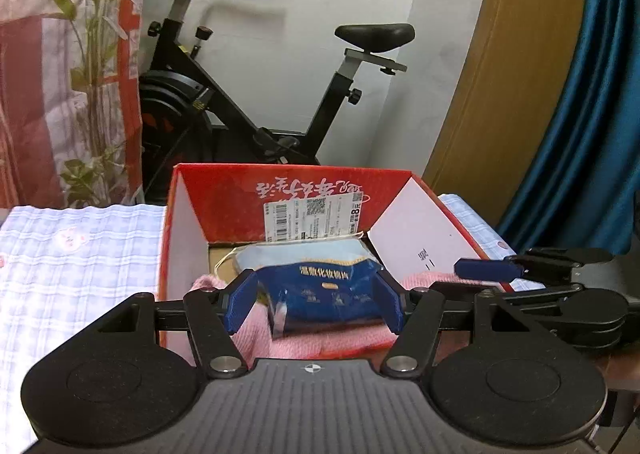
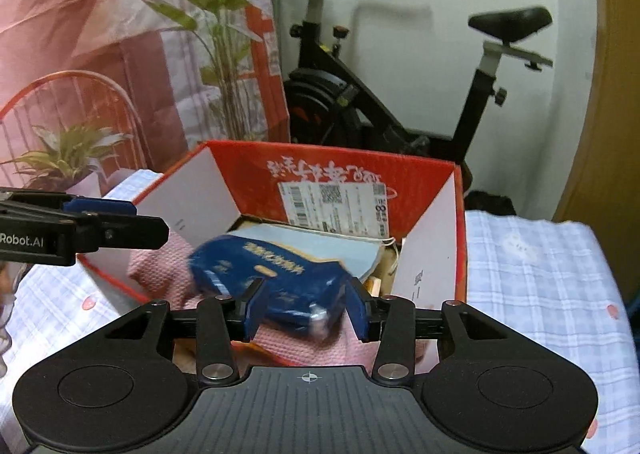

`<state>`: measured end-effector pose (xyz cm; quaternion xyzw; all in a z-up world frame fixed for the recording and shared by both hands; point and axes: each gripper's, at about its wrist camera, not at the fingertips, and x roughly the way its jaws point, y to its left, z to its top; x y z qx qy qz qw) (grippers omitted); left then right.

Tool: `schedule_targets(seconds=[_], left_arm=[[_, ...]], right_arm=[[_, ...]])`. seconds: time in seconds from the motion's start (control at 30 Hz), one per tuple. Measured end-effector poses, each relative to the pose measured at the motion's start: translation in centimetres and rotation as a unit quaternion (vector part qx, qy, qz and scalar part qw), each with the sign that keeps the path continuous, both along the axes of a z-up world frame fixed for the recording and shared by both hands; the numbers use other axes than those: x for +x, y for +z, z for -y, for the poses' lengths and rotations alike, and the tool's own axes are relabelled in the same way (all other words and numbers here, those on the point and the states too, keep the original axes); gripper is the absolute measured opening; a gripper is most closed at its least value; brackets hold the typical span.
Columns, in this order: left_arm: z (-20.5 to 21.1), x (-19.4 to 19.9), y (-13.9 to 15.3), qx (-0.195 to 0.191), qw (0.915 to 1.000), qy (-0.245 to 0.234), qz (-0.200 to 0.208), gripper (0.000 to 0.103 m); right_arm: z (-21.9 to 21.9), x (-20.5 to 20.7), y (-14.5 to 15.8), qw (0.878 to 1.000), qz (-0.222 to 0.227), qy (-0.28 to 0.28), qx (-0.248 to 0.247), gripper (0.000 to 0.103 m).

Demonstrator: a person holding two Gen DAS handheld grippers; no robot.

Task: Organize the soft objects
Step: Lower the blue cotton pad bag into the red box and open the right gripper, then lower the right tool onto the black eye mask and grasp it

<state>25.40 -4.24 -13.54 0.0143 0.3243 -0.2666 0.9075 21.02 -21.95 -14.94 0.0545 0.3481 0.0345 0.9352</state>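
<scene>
A red cardboard box (image 1: 188, 222) with open flaps stands on the checked cloth; it also shows in the right wrist view (image 2: 432, 254). Inside lie a pink knitted cloth (image 1: 320, 342), a light blue item (image 1: 304, 254) and a dark blue soft pack (image 1: 324, 290) with gold lettering. My left gripper (image 1: 314, 302) is open, its fingers at either side of the pack. My right gripper (image 2: 306, 304) is open over the same pack (image 2: 276, 278), which looks blurred there. The right gripper shows at the box's right edge in the left view (image 1: 486, 268); the left gripper shows at left in the right view (image 2: 104, 210).
A light blue checked cloth (image 1: 72, 262) covers the surface on both sides of the box (image 2: 532, 282). An exercise bike (image 1: 240, 94) stands behind, with potted plants (image 2: 72, 154) and pink wrapping at left, a wooden door (image 1: 516, 74) and blue curtain (image 1: 592, 114) at right.
</scene>
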Motion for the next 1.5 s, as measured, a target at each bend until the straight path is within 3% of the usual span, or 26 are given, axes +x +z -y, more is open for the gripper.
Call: schedule_targets(seconds=[0.4,0.67,0.83,0.97,1.13,1.5], left_arm=[[-2.5,-6.6,-0.6,0.004,0.9997,0.024,0.011,0.066],[-3.0,-9.5,-4.1,0.005,0.9995,0.031,0.003,0.065],[-2.8,-10.0,-7.2,0.012,0.9992,0.03,-0.024,0.064],[-2.5,-10.2,-9.4,0.028,0.9986,0.022,-0.039,0.065],[-3.1,-9.9,-10.8,0.002,0.9978,0.028,-0.059,0.064],[-2.5,-9.6,-13.0,0.002,0.9966,0.048,-0.067,0.066]], right_arm=[[-2.1,-7.6,1.9,0.997,0.045,0.039,-0.045,0.04],[-2.3,-11.7,-1.6,0.998,0.043,0.039,-0.039,0.039],[-3.0,-13.7,-5.7,0.996,0.038,-0.014,-0.074,0.04],[-2.9,-15.0,-7.7,0.995,0.061,-0.047,-0.057,0.043],[-2.8,-15.6,-8.3,0.994,0.08,-0.055,-0.049,0.044],[-2.8,-15.7,-8.7,0.993,0.092,-0.063,-0.037,0.044]])
